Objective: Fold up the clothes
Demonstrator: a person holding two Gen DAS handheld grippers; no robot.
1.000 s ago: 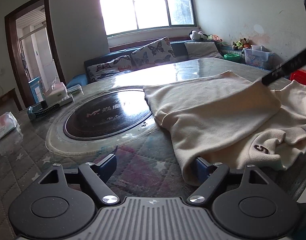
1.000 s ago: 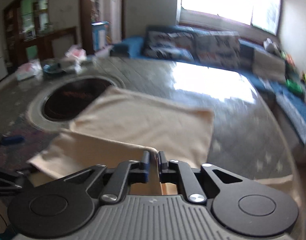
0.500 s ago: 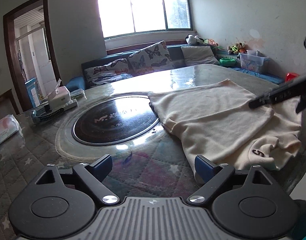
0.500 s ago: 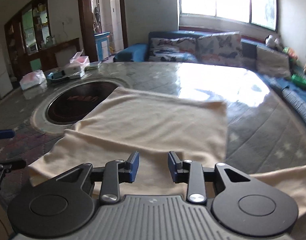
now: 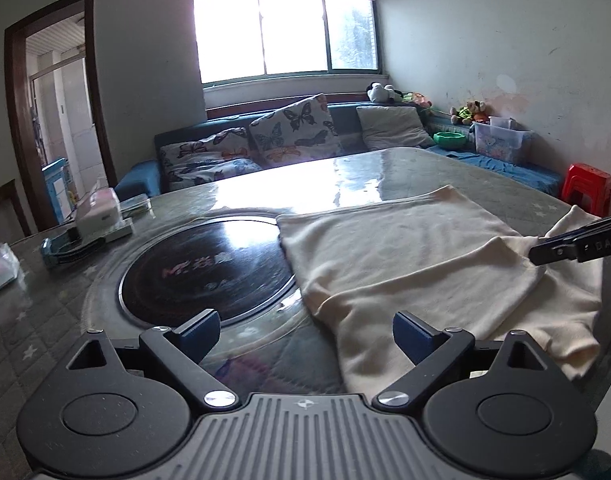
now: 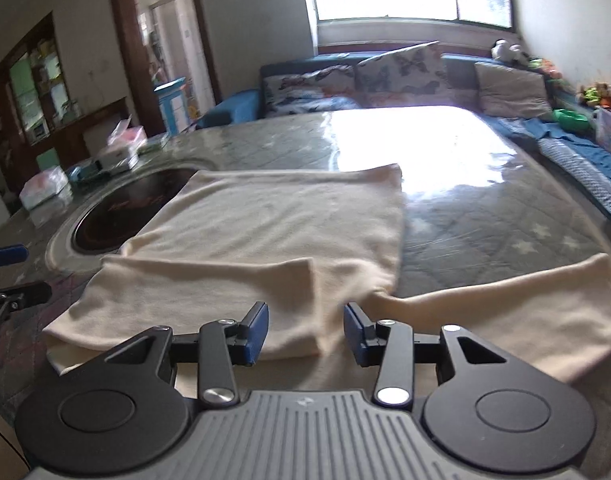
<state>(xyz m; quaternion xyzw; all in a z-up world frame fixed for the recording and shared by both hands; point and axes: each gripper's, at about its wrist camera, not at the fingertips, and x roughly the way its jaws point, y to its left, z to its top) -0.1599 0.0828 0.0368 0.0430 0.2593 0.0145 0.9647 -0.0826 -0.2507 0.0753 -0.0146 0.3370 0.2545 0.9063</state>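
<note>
Cream sweater point(image 5: 417, 256) lying flat-ish on the bench point(image 5: 385, 168), partly folded: one layer flipped over the body, a sleeve point(image 6: 505, 312) trailing off to the right in the right wrist view. Far left corner of it just overlapping the dark round inset point(image 5: 201, 268) in the bench top.

Left gripper point(image 5: 305, 336) hanging at the near edge, jaws spread wide, pinching nothing, near hem of the sweater just beside its right finger. Right gripper point(image 6: 305, 332) low over the near fold, jaws spread too, fabric visible in the gap but not clamped, probably hovering rather than touching, hard to say from this angle.

Tissue box point(image 5: 99, 208) and a clutter of small stuff on the far left of the bench. Sofa with butterfly cushions point(image 5: 293, 128) under the window beyond, red stool point(image 5: 585, 184) on the right.
</note>
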